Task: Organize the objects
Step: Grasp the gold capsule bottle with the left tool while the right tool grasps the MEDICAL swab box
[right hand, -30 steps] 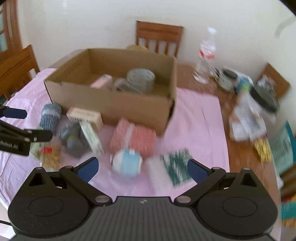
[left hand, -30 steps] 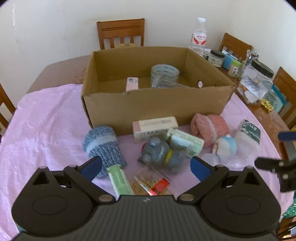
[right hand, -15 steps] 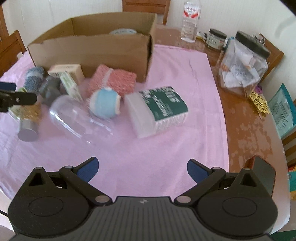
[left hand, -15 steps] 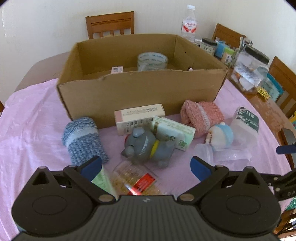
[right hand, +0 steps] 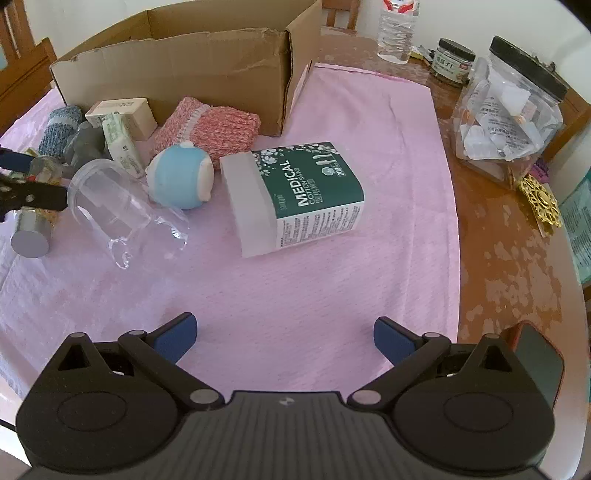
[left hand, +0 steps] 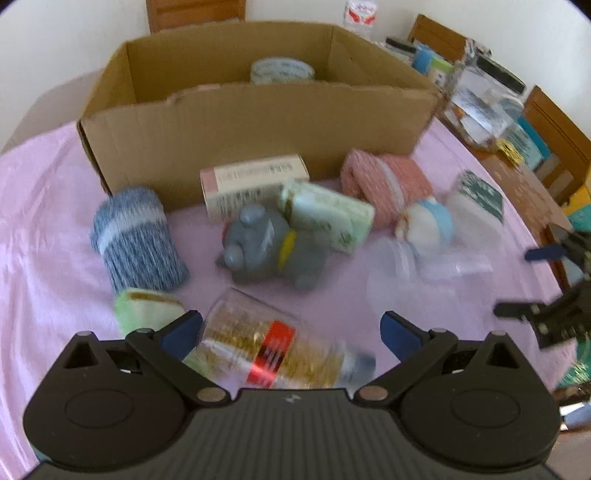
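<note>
A cardboard box (left hand: 258, 114) (right hand: 192, 62) stands on the pink cloth with a tape roll (left hand: 282, 70) inside. In front of it lie a blue knit roll (left hand: 136, 240), a grey toy (left hand: 269, 251), a pink carton (left hand: 255, 181), a green packet (left hand: 325, 218), a pink knit roll (left hand: 384, 188) (right hand: 208, 127), a blue-white toy (right hand: 181, 177) and a clear cup (right hand: 118, 206). My left gripper (left hand: 291, 332) is open, its jaws either side of a lying glitter jar (left hand: 273, 350). My right gripper (right hand: 282, 338) is open and empty over bare cloth, short of the cotton swab box (right hand: 295, 195).
A plastic jar with a black lid (right hand: 509, 107), a small jar (right hand: 452, 61) and a water bottle (right hand: 397, 29) stand on the bare wooden table at the right. A dark phone (right hand: 539, 362) lies near the right gripper. Chairs surround the table.
Both grippers have moved lower and forward toward the objects. The glitter jar now lies between the left gripper's jaws; the cotton swab box looms larger before the right one.
</note>
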`<state>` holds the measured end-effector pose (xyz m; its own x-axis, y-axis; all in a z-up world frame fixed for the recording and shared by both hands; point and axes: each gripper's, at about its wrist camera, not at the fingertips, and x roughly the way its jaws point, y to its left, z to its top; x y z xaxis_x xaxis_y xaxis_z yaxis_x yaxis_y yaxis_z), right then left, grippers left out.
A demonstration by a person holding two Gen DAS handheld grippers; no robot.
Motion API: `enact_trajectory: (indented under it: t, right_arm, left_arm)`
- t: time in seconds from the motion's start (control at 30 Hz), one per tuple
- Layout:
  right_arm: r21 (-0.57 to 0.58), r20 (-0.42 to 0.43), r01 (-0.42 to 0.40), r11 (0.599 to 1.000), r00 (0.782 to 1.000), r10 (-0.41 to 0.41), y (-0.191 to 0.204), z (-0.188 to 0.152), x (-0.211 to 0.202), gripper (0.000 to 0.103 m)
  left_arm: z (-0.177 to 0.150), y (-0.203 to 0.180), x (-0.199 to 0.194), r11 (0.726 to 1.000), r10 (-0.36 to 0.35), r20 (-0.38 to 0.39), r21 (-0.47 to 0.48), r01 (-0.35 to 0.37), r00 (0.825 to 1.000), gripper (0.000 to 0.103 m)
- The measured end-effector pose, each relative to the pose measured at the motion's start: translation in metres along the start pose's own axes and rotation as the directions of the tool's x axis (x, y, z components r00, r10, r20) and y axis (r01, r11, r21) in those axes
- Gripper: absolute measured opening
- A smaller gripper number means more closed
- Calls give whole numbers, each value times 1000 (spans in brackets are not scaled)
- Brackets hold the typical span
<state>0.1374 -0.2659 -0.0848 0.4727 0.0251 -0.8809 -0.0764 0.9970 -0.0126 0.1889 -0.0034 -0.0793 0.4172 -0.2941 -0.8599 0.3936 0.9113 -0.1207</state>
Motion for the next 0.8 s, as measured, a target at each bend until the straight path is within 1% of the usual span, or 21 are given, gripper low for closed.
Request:
enact_trajectory:
  t: [0.1, 0.17, 0.23, 0.33, 0.43, 0.53, 0.63, 0.8]
  right_arm:
    - [-18, -2, -6, 1000, 1000, 6, -5, 2, 2, 103]
    - [-33, -5, -11, 999, 1000, 11, -7, 4, 3, 103]
    - [-49, -7, -12, 999, 1000, 12, -10, 6, 4, 103]
    - [-79, -8, -17, 997, 1000, 16, -12, 9, 5, 103]
    - [-104, -2, -15, 994, 1000, 15, -14, 14, 8, 103]
    - [-96, 15, -25, 995, 1000, 27, -17, 21, 7, 103]
    - [-82, 38, -45, 996, 998, 48, -18, 30, 6, 103]
    - [-107, 68, -44, 993, 996, 51, -14, 46, 10, 103]
  left_arm:
    - [-8, -6, -3, 999, -16, -34, 29, 17, 999, 101]
    - [-15, -11, -2, 998, -5, -49, 67, 8, 999, 101]
    - [-20, -17, 1, 995, 20, -51, 104, -14, 999, 101]
    - [-24, -24, 6, 989, 78, -22, 129, -75, 997, 101]
    - [-25, -29, 13, 987, 103, -1, 120, -102, 995, 101]
    - [-24, -31, 17, 987, 119, 10, 107, -119, 993, 101]
    - [-23, -30, 19, 986, 129, 16, 100, -130, 991, 101]
    - [-22, -31, 20, 985, 142, 18, 99, -143, 990, 101]
